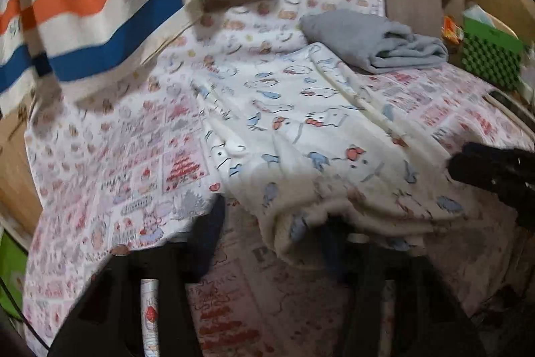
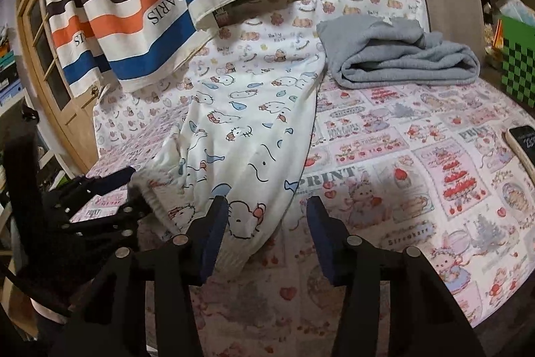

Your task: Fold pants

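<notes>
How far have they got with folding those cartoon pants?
Early on. A grey cloth already lies folded at the back of the bed. The white cartoon pants lie stretched out long, legs seemingly together. In hand: the left tongs reach the waistband's left corner, and the right tongs stand open over its right edge, pinching nothing yet. Left to do: grip and fold it end to end.

white cartoon-print pants point(image 2: 254, 129) lie flat lengthwise on the bed, legs toward 12 o'clock, near end bunched at 6.
</notes>
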`<state>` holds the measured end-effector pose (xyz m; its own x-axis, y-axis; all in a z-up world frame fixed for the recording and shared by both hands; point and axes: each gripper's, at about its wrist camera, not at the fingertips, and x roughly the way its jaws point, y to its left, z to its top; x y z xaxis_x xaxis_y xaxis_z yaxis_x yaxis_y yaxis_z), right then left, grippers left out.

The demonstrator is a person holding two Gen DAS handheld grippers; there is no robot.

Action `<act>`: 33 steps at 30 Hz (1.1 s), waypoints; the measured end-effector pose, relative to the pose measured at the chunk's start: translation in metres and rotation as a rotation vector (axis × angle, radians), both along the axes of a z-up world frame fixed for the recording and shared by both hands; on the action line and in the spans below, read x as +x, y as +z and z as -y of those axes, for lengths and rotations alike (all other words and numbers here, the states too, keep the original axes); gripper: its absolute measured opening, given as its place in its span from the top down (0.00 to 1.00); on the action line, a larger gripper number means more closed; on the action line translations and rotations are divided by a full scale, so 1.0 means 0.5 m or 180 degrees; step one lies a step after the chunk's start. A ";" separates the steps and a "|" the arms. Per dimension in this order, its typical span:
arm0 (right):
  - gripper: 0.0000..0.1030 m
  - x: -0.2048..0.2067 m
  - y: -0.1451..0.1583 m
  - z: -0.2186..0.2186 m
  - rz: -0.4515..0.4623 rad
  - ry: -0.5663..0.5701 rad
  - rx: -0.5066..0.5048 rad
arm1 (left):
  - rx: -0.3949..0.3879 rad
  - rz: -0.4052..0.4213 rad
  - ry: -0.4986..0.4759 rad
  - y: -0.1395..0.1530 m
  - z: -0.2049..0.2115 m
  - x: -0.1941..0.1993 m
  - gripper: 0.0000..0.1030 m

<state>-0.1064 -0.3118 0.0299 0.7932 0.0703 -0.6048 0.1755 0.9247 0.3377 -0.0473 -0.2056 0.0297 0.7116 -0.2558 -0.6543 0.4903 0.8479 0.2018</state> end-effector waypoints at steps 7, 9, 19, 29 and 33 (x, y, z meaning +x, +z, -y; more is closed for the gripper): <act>0.65 0.009 0.001 -0.007 0.0046 -0.0020 0.0135 | -0.0696 0.0019 0.0261 0.041 -0.088 -0.018 0.93; 0.65 0.012 0.005 -0.014 0.0101 0.0020 0.0190 | -0.1038 -0.0166 0.0551 0.039 -0.138 -0.002 0.92; 0.57 0.039 -0.007 -0.093 0.0032 0.0499 0.0413 | -0.1667 -0.0864 0.0923 -0.018 -0.222 0.046 0.92; 0.44 0.077 -0.014 -0.218 -0.0175 0.0759 -0.0430 | -0.1778 -0.0930 0.0867 -0.024 -0.232 0.039 0.92; 0.68 0.096 -0.016 -0.230 -0.0256 0.0674 -0.0693 | -0.1872 -0.0944 0.0834 -0.029 -0.238 0.031 0.92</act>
